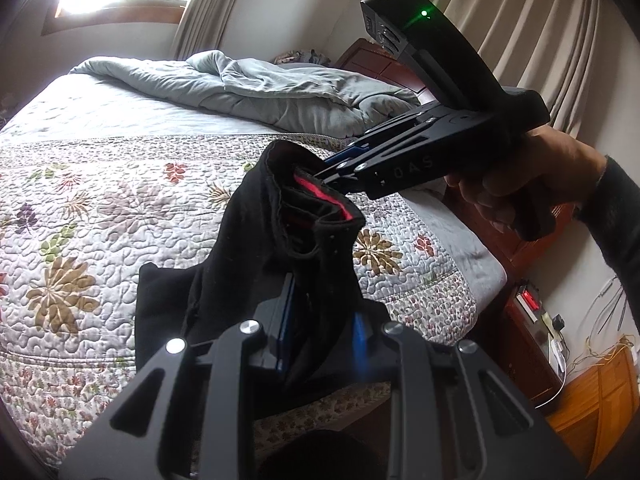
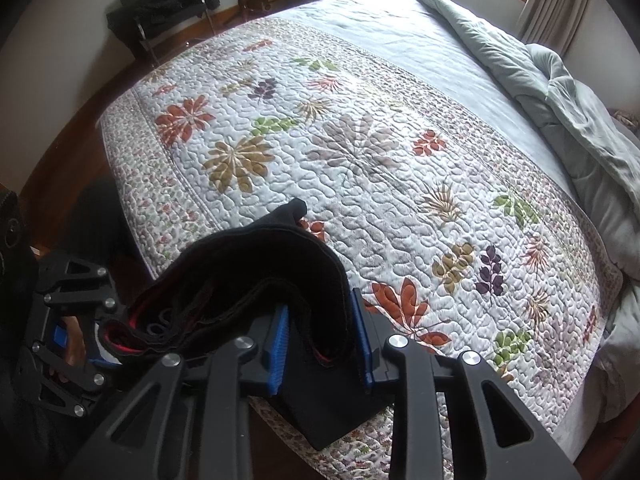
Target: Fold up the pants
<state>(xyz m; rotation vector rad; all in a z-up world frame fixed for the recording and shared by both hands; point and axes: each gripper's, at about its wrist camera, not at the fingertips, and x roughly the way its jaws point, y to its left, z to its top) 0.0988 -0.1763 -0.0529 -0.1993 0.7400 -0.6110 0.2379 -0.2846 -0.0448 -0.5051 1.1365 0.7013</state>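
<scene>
Both-handed, right gripper [image 2: 322, 344] steeply down, left gripper [image 1: 320, 332] shallower, pinching pants [image 1: 280, 216].

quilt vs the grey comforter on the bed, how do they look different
The quilt is white with stitched texture and printed leaves in red, olive and purple; the grey comforter is plain, with no pattern. The quilt lies spread flat over most of the bed, while the grey comforter is bunched and rumpled along the side near the curtains. Part of the black pants lies over the quilt's near edge; nothing rests on the comforter. Both are bedding on one bed.
</scene>
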